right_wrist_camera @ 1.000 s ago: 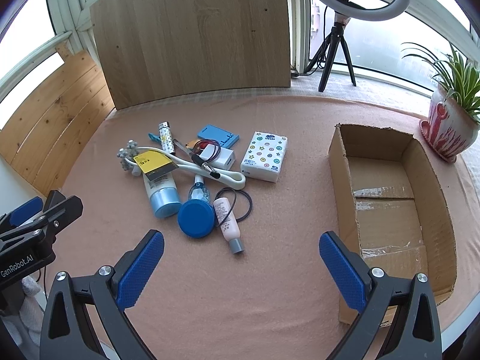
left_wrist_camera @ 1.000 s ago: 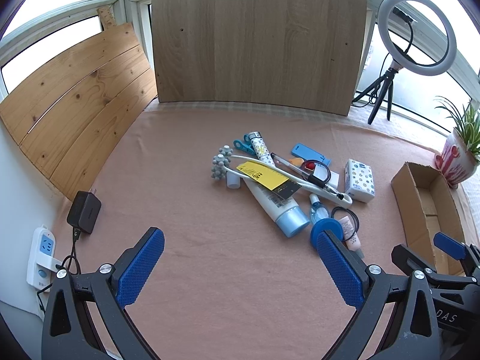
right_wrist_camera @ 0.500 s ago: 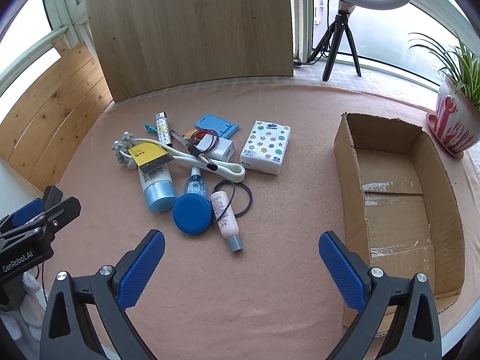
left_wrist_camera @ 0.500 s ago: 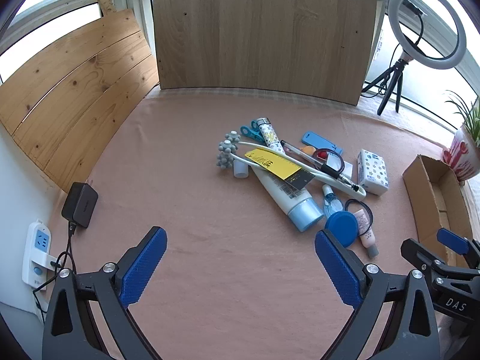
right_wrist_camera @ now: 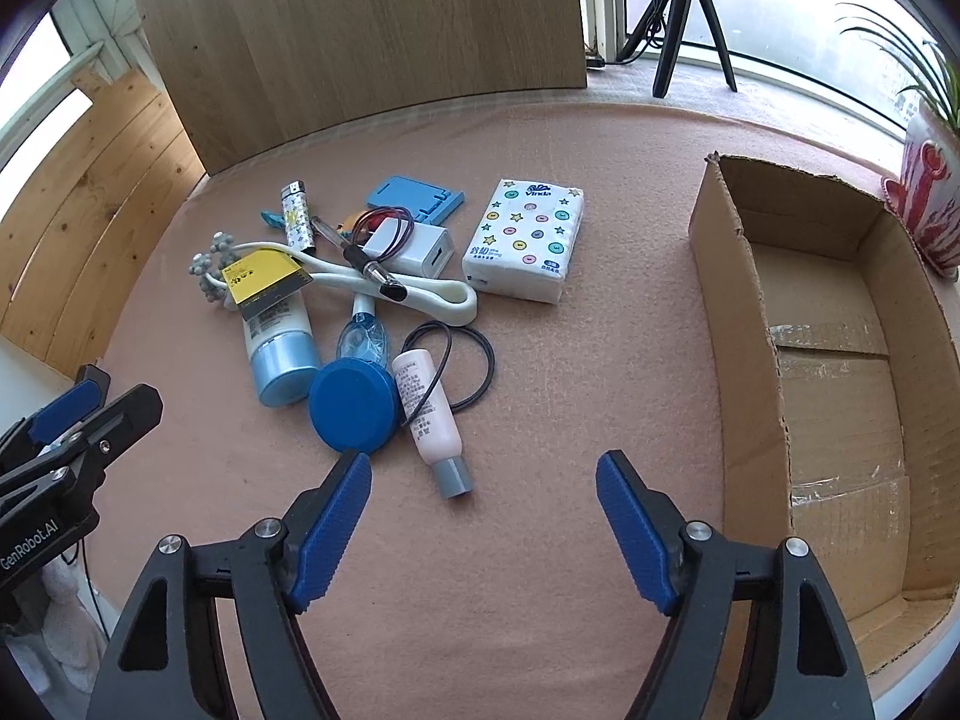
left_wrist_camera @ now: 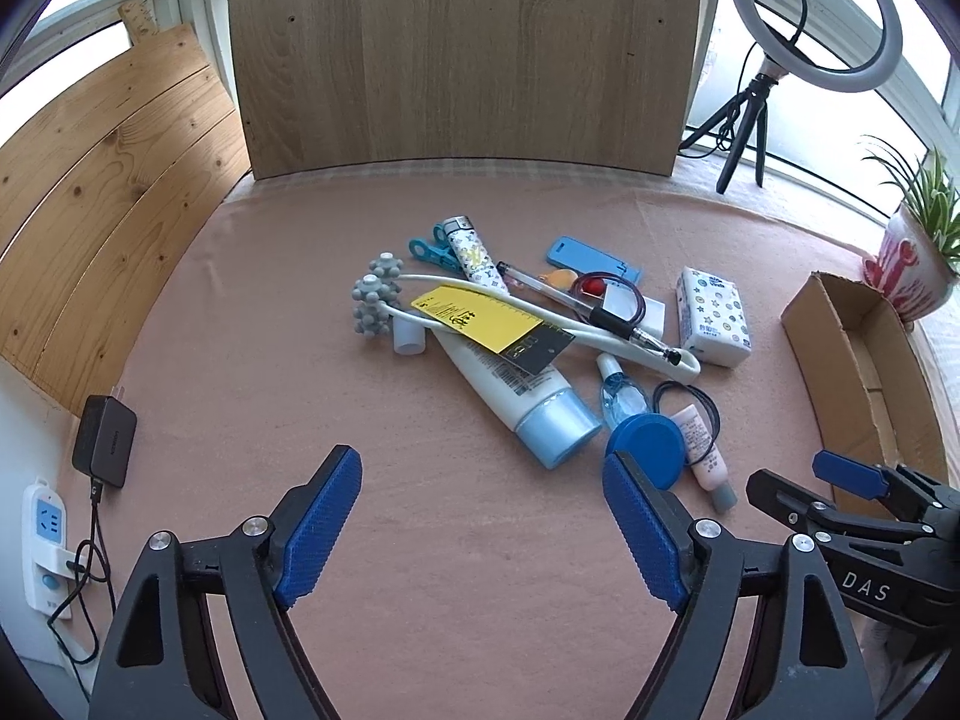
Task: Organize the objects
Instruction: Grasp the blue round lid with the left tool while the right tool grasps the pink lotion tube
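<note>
A pile of small items lies mid-table: a white tube with a light-blue cap, a round blue lid, a small pink tube, a tissue pack, a white massager, a blue phone stand and a pen. An open cardboard box stands to the right, with nothing in it. My left gripper is open and empty, short of the pile. My right gripper is open and empty, just short of the pink tube.
A wooden board stands at the back and slatted wood at the left. A ring light on a tripod and a potted plant stand back right. A power strip and a black adapter lie at the left edge.
Both grippers have moved forward toward the pile, so the items look larger and closer. Both stay open. No item has moved.
</note>
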Demonstrator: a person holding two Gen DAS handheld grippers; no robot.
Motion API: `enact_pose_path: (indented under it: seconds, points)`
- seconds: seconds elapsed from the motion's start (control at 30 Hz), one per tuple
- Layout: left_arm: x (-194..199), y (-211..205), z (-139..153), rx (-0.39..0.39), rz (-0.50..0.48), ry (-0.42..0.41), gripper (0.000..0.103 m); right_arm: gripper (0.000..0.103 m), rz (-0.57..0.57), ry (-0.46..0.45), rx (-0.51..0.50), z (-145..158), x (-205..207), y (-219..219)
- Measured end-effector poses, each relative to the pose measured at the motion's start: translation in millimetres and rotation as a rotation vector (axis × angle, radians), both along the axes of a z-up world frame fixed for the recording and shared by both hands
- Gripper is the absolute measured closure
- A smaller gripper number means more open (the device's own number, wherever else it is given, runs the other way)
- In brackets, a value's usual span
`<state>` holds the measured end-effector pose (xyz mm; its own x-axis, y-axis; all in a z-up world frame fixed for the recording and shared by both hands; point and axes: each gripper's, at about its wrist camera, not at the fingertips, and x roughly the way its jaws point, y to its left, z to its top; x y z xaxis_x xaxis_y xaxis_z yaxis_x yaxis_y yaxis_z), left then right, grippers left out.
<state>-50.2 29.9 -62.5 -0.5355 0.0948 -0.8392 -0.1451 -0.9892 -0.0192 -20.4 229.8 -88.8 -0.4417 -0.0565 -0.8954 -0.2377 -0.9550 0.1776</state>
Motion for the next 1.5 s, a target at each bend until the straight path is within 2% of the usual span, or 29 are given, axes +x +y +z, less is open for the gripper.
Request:
enact_pose_path:
  seconds: [0.13,0.3,0.43,0.7,0.9,0.97,1.07,1.17,1.4,1.5]
  points:
    - [-7,16,-7,0.005,-0.055,-0.017,0.031,0.039,0.006,-0.002,-0.004,0,-2,-1]
    - [-19,34,-15,0.024,-0.116,-0.044,0.045,0.043,0.012,-0.005,-0.019,-5,-6,-3]
    - [-29,48,-20,0.052,-0.161,-0.064,0.052,0.055,0.008,-0.03,-0.037,-15,-11,-1]
    - [-53,65,-30,0.114,-0.223,-0.114,0.057,0.055,0.024,-0.04,-0.052,-25,-19,-3]
    - [-63,76,-42,0.117,-0.25,-0.15,0.069,0.055,0.023,-0.054,-0.059,-35,-25,-3]
    - [-65,79,-47,0.118,-0.261,-0.165,0.076,0.056,0.019,-0.058,-0.068,-38,-26,-3]
    - [-65,82,-54,0.121,-0.272,-0.183,0.08,0.061,0.027,-0.052,-0.068,-38,-25,-3]
    - [-63,83,-57,0.125,-0.283,-0.183,0.083,0.073,0.025,-0.056,-0.078,-39,-23,-1]
    - [-52,82,-59,0.147,-0.316,-0.181,0.084,0.081,0.024,-0.065,-0.115,-39,-14,3]
    - [-50,80,-60,0.161,-0.323,-0.195,0.084,0.082,0.022,-0.063,-0.118,-39,-13,5]
